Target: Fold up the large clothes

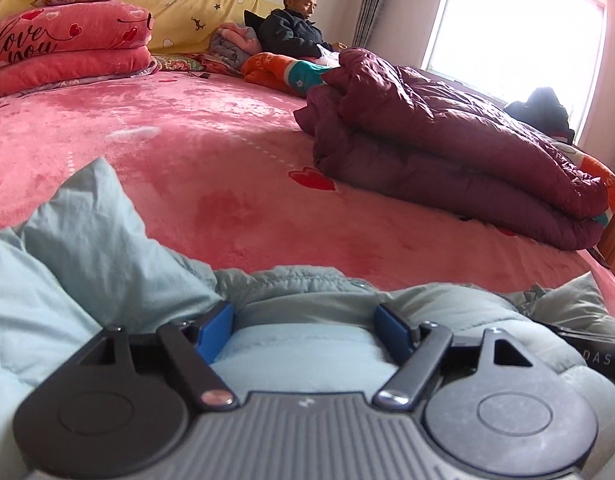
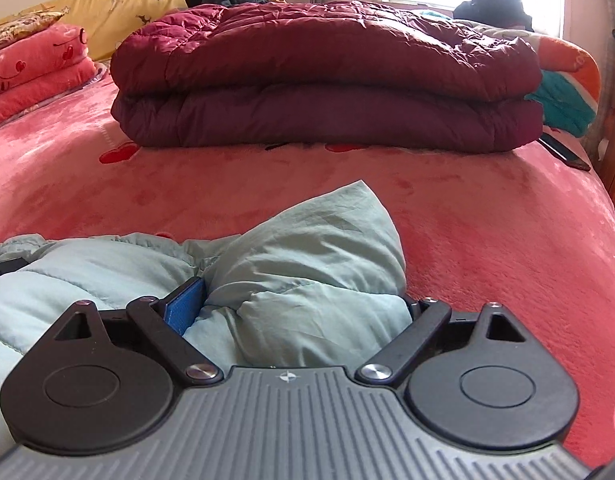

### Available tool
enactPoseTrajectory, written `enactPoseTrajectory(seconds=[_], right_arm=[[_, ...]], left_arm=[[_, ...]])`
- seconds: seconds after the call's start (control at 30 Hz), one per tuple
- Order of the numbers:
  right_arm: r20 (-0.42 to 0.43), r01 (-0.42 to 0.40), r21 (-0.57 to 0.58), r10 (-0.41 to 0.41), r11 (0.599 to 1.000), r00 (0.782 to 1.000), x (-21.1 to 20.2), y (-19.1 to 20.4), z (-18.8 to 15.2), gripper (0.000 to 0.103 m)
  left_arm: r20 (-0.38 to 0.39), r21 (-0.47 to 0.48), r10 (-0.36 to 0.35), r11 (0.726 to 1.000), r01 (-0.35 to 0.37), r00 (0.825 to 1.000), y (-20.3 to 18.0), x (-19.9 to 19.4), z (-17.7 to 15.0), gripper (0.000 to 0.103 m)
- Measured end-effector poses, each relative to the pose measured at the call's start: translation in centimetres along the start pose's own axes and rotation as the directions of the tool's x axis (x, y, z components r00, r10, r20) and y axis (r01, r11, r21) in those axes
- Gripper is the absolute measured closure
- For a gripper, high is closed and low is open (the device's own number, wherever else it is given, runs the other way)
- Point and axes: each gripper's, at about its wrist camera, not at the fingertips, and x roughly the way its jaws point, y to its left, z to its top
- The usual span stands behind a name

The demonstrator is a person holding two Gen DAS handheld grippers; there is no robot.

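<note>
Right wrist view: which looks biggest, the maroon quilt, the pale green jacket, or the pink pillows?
1. Maroon quilt, widest in the picture.
2. Pale green jacket, though it is nearest the camera and partly hidden by the right gripper, so its rank is unsure.
3. Pink pillows, cut off at the edge.

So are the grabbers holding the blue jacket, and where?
Left gripper is open around the jacket; right gripper straddles a puffy fold, grip unclear.
</note>
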Motion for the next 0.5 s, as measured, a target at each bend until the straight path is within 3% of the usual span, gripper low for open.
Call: enactPoseTrajectory(seconds=[0.13, 0.3, 0.4, 0.5], right_arm=[[0.006, 0.0, 0.003, 0.0, 1.0, 1.0, -0.3, -0.1, 0.3, 0.0], [0.018, -0.056, 0.065, 0.055, 0.996, 0.998, -1.7, -1.4, 0.4, 0.0], [0.062, -0.111, 0.16, 0.103, 0.981, 0.993, -4.0, -3.4, 0.6, 0.0], [0.1, -0.1, 0.217, 0.08, 0.971, 0.992, -6.7, -4.9, 0.8, 0.0]], left_arm=[[0.0, 0.006, 0.005, 1.0, -0.005, 1.0, -0.1, 0.0, 0.1, 0.025], [-0.033, -0.005, 0.003, 1.0, -0.003, 0.999, -0.1, -1.0, 0.9, 0.024], [-0.046, -0.041, -0.013, 0.999, 0.011, 0.999, 0.0, -3.6, 1.8, 0.018], [-0.024, -0.063, -0.025, 0.998, 0.024, 0.999, 0.0, -7.0, 2.2, 0.016]])
